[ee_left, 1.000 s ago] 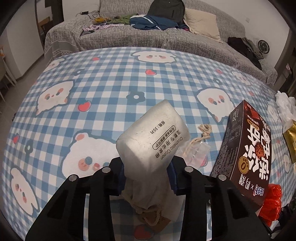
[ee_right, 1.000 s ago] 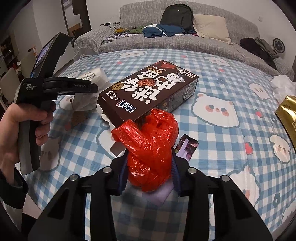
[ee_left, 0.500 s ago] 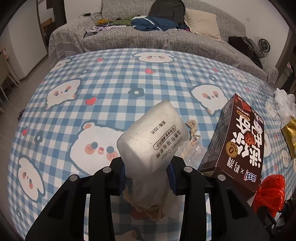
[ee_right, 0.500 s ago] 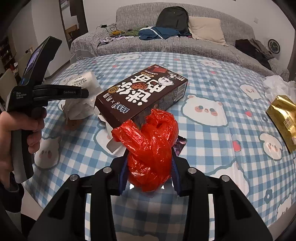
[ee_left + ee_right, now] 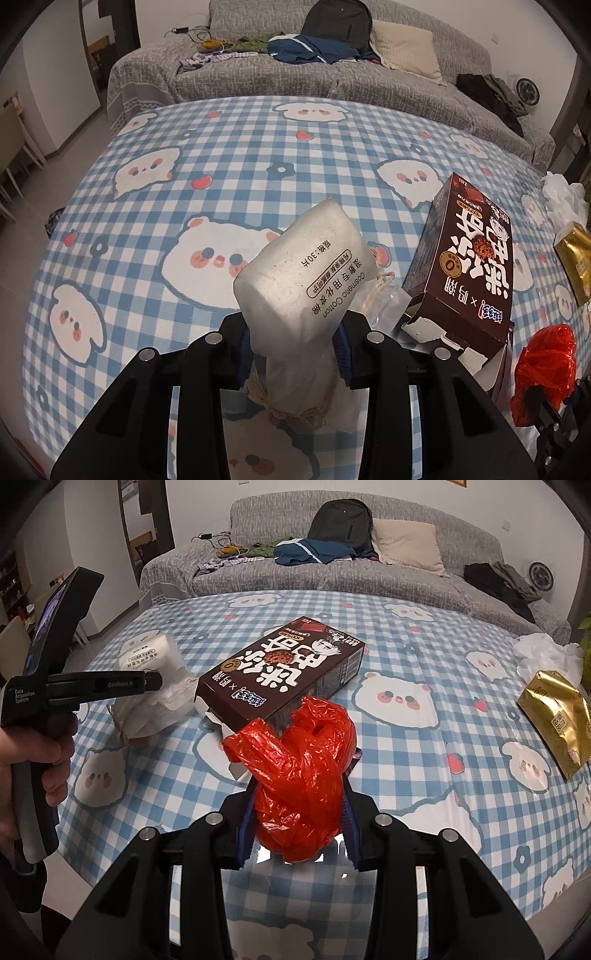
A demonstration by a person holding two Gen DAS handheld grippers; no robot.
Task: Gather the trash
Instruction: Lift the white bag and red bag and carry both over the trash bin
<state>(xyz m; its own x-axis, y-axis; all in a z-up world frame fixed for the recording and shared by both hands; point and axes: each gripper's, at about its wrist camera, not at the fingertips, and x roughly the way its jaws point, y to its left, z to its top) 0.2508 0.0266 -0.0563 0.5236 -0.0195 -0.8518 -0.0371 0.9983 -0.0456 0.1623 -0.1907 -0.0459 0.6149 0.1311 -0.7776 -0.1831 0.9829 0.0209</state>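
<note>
Red bag (image 5: 301, 775), brown box (image 5: 284, 677), blue-checked tablecloth (image 5: 424, 775).

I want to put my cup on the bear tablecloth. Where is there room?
There is bare blue checked tablecloth left of the white cotton-pad pouch, out to the near edge. More lies between the brown cardboard box and the gold foil packet. It is crowded around the box, where the pouch, the red plastic bag and clear wrappers bunch together.
</note>
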